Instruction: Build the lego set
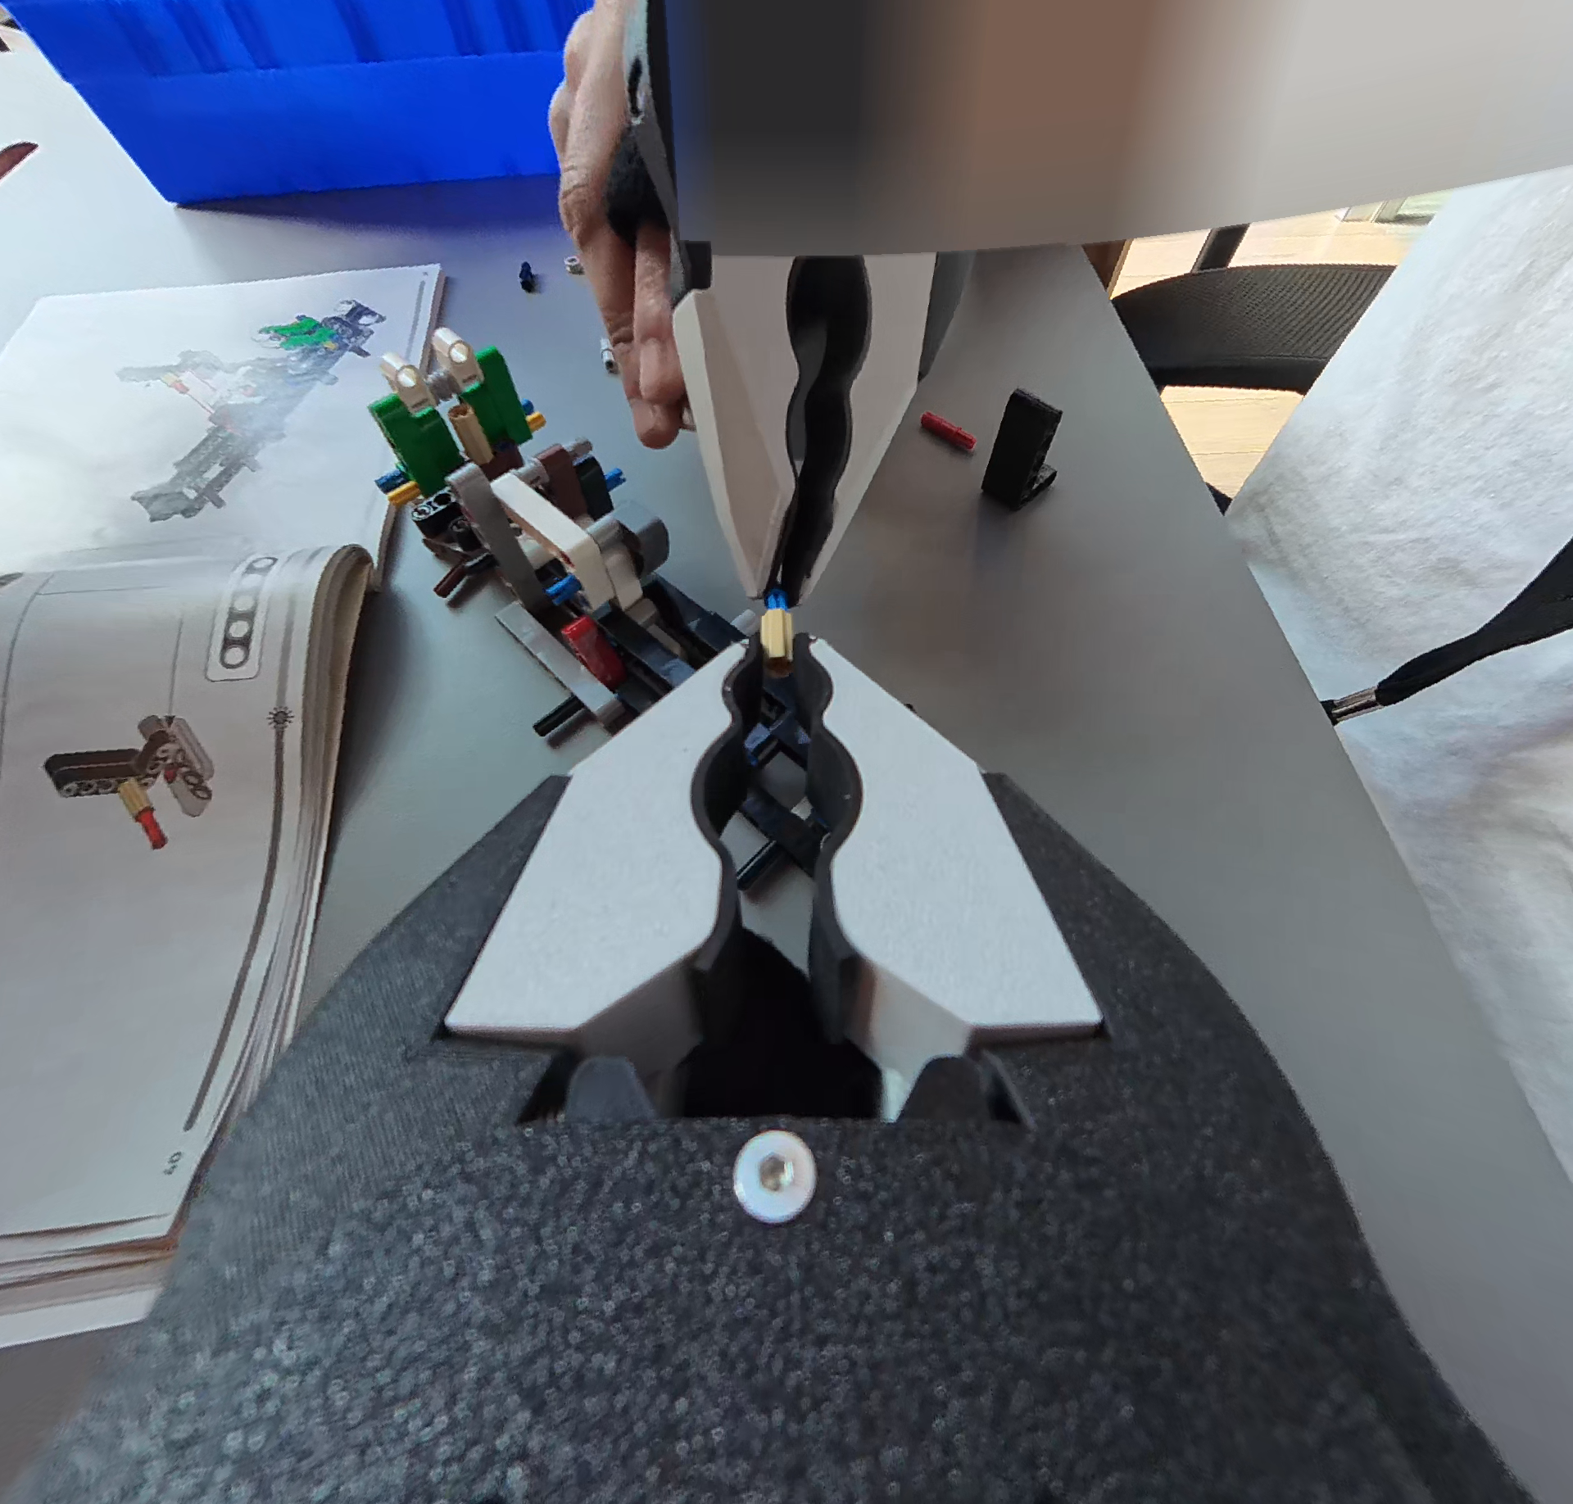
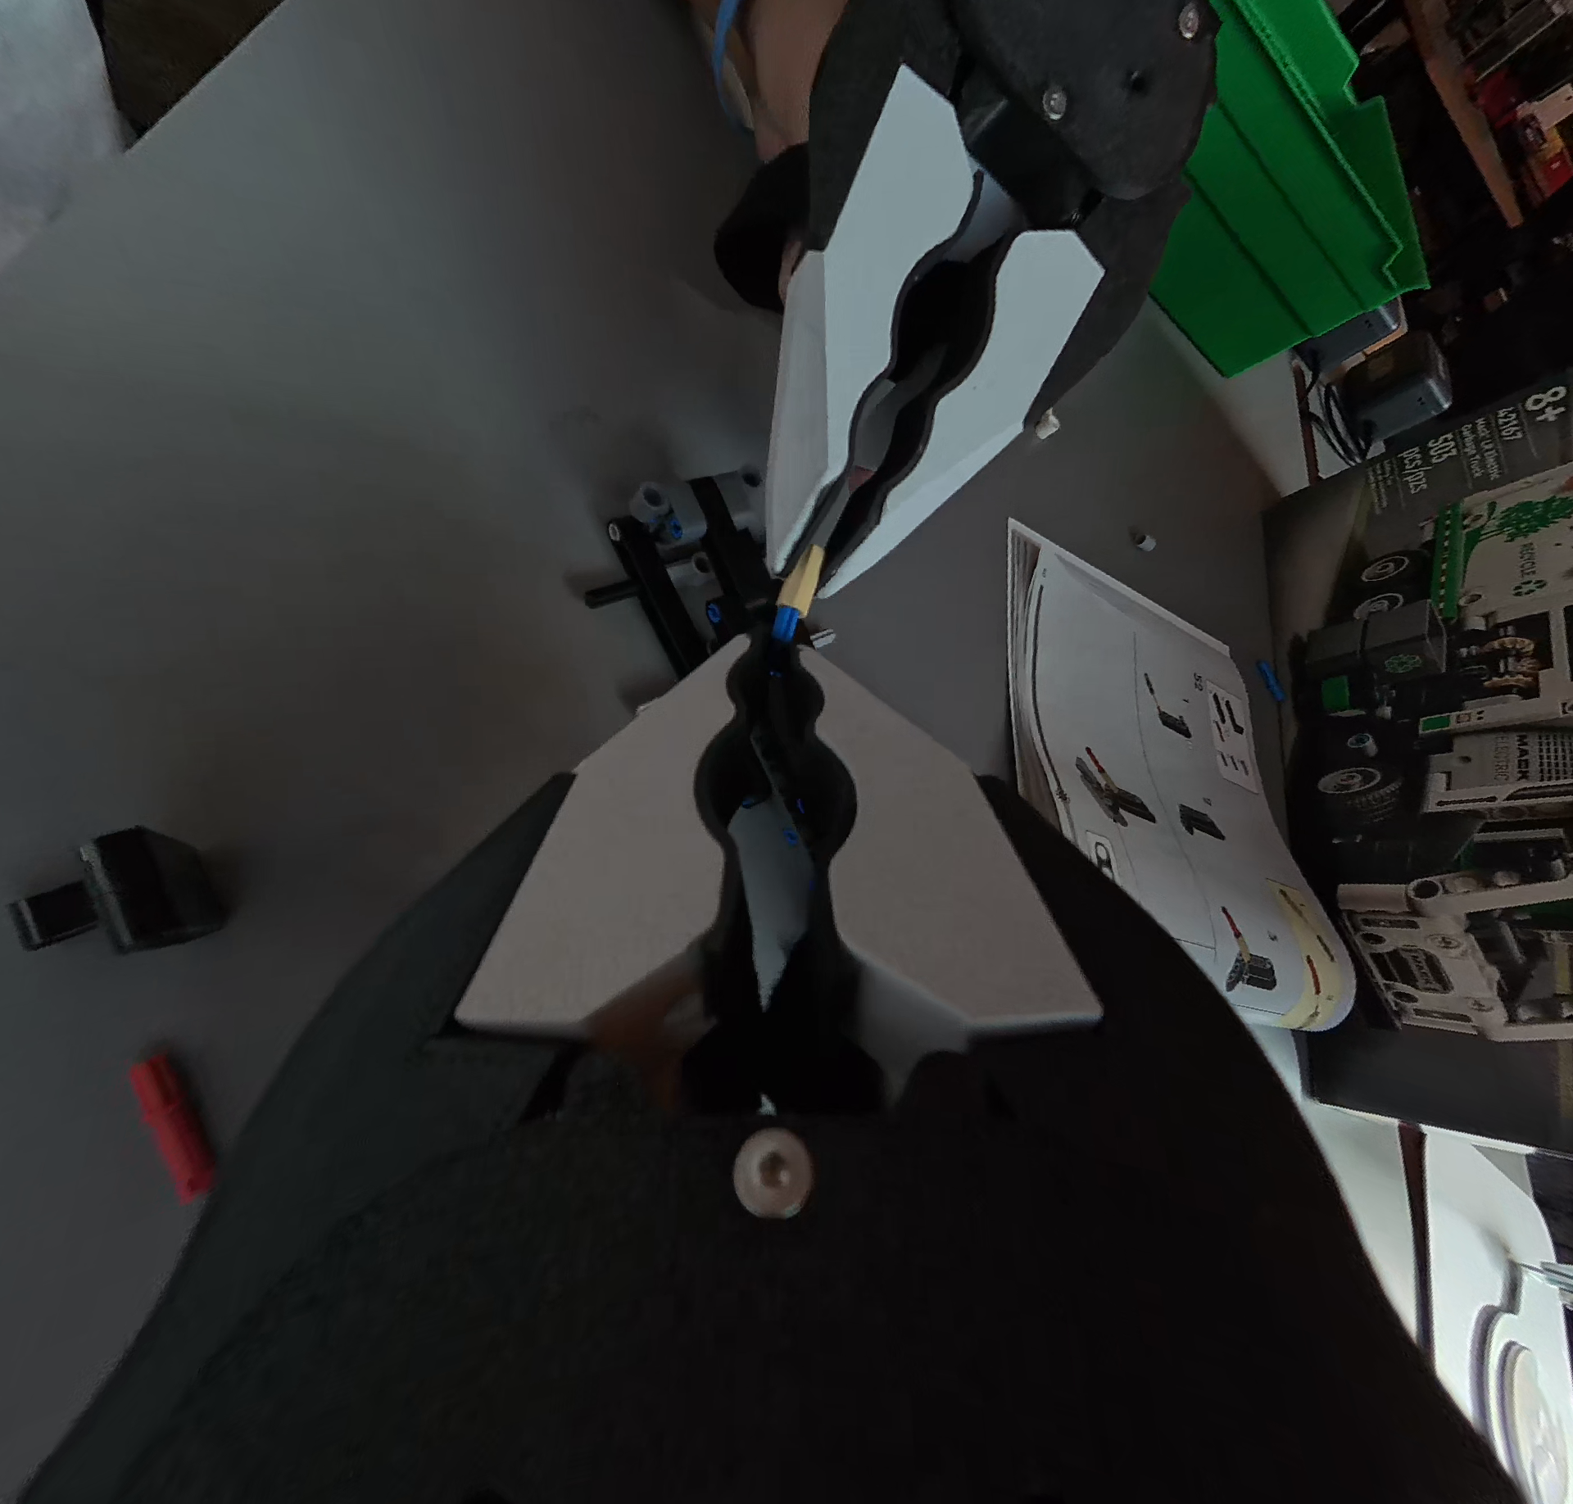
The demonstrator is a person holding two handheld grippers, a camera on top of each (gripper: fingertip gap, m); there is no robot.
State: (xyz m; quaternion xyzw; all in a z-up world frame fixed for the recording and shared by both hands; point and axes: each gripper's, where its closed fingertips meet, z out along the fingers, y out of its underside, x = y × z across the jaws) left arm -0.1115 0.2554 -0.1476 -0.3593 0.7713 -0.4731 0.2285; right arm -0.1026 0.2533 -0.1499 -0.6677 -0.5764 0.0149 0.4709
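Observation:
My left gripper [image 1: 779, 655] is shut on a small tan connector [image 1: 776, 642], held above the table. My right gripper [image 2: 779, 642] is shut on a blue pin [image 2: 787, 619]. The two grippers meet tip to tip. The blue pin's end sits in the tan connector [image 2: 803, 582]. In the left wrist view the right gripper [image 1: 779, 593] comes down from above with the blue pin [image 1: 775, 601]. In the right wrist view the left gripper [image 2: 796, 586] comes from above. The partly built Lego model [image 1: 545, 527] lies on the grey table [image 1: 1064, 697] beneath the grippers and also shows in the right wrist view [image 2: 681, 561].
An open instruction booklet [image 1: 170, 697] lies left of the model. A red pin [image 1: 947, 431] and a black part [image 1: 1021, 459] lie behind it. A blue bin [image 1: 298, 59] stands at the back. The Lego box [image 2: 1447, 697] and a green bin [image 2: 1277, 186] are beside the booklet [image 2: 1149, 782].

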